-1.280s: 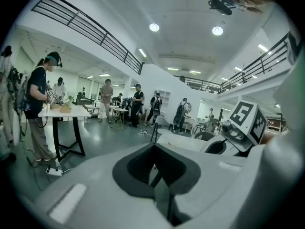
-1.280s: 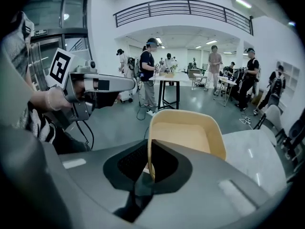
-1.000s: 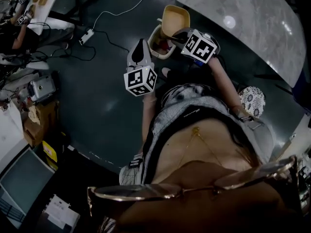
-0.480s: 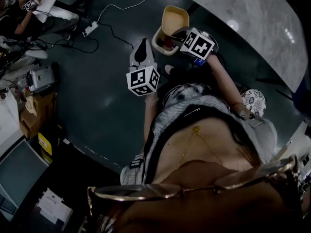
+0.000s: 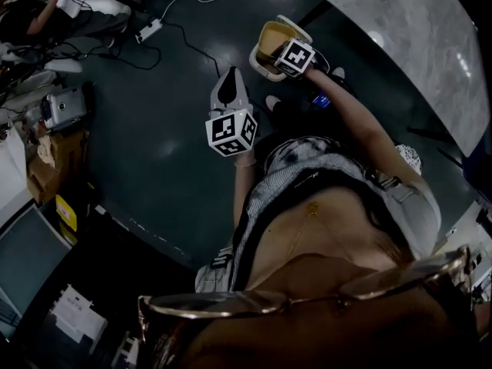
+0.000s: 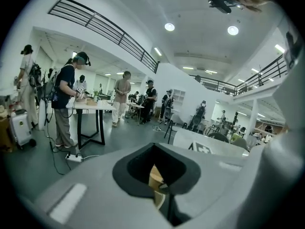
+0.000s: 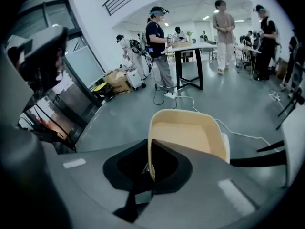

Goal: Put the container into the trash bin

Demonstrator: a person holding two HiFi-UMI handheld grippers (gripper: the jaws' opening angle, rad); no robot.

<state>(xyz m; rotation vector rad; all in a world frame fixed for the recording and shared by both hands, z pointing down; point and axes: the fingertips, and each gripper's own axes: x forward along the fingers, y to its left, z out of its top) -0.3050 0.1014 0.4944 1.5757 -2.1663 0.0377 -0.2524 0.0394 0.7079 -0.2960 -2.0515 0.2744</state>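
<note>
My right gripper [image 5: 286, 51] is shut on the near rim of the beige container [image 5: 273, 35], which sits low over the mouth of the white-rimmed trash bin [image 5: 256, 58] on the dark floor. In the right gripper view the container [image 7: 188, 136] stands tilted up from the right gripper [image 7: 148, 170], its rim pinched between the jaws, with a strip of the bin's white rim [image 7: 225, 148] behind it. My left gripper [image 5: 228, 89] hovers left of the bin, its jaws together and nothing in them. In the left gripper view the left gripper [image 6: 164, 194] shows a sliver of beige through its notch.
A marble tabletop [image 5: 407, 21] fills the upper right. A power strip [image 5: 150, 29] and its cables lie on the floor at upper left. Boxes and equipment [image 5: 58, 114] line the left side. People stand at tables [image 7: 188, 46] farther off.
My right gripper has dropped with the container from above the bin down onto its mouth. My left gripper has drifted a little towards the bin.
</note>
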